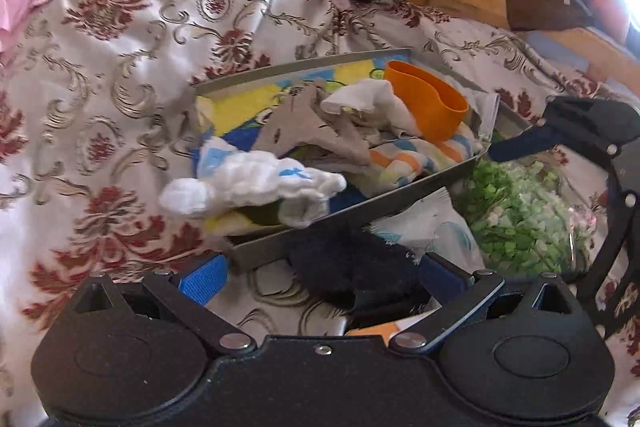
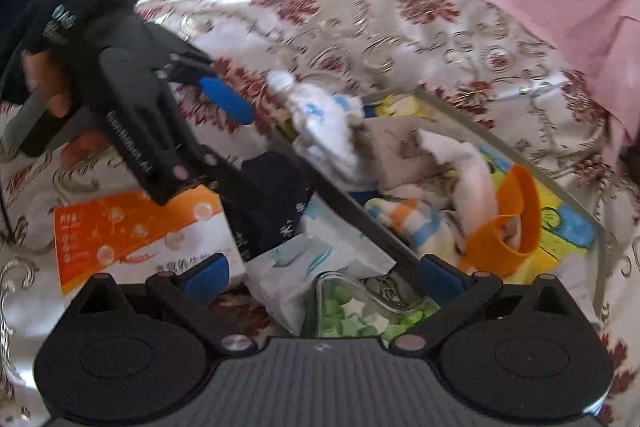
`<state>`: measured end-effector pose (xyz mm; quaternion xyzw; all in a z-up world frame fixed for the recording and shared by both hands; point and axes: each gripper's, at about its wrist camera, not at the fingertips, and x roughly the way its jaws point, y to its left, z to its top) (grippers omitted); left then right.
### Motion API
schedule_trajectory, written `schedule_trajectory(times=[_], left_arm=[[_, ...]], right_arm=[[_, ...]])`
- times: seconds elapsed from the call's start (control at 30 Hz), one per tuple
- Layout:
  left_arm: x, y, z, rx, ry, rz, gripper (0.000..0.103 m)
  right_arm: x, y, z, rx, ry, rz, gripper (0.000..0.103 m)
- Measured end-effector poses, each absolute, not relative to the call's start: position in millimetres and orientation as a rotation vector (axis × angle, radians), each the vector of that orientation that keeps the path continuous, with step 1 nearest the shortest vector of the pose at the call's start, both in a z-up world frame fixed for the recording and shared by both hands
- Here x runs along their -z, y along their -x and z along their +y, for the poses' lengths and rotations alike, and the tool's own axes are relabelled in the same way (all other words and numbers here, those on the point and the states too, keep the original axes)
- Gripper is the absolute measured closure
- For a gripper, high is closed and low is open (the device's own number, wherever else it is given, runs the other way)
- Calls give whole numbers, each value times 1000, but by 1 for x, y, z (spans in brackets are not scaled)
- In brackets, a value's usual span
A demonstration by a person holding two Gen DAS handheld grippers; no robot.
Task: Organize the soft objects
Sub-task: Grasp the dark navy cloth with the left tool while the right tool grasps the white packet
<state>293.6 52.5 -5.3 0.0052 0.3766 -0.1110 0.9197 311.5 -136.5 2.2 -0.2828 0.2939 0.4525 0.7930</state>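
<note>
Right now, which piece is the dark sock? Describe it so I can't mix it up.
Find the grey tray on the floral bedspread. The dark sock lies outside the tray, against its near wall, by a white packet. It is the only navy-black piece, with small white marks visible in the right wrist view; the tray's socks are white, grey or striped.

Brown cloth [image 1: 540,3]: white letters, upside down, roughly "fra", cut off.
Orange-and-white box [image 2: 132,239]: Chinese characters and a red logo, too blurred to read.
Left tool [image 2: 132,147] body: embossed lettering, illegible.
</note>
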Motion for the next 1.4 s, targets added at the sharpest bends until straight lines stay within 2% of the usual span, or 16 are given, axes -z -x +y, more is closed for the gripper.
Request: schedule_trajectory(times=[0.63,0.83,1.13,1.27,1.4], left_arm=[[39,-321,77,470,238,822,1],[41,-319,78,535,209,829,4],[45,-327,76,550,221,853,28],[46,-331,74,558,219,865,51],[46,-329,70,555,184,861,67]], right_arm=[[12,-325,-80,-1098,1027,765,0],[21,-325,-64,-1134,1135,778,3],[33,-323,-51,-1121,1260,770,23],[37,-328,-47,-1112,1257,782,27],[38,-325,-47,-1093,1256,771,33]])
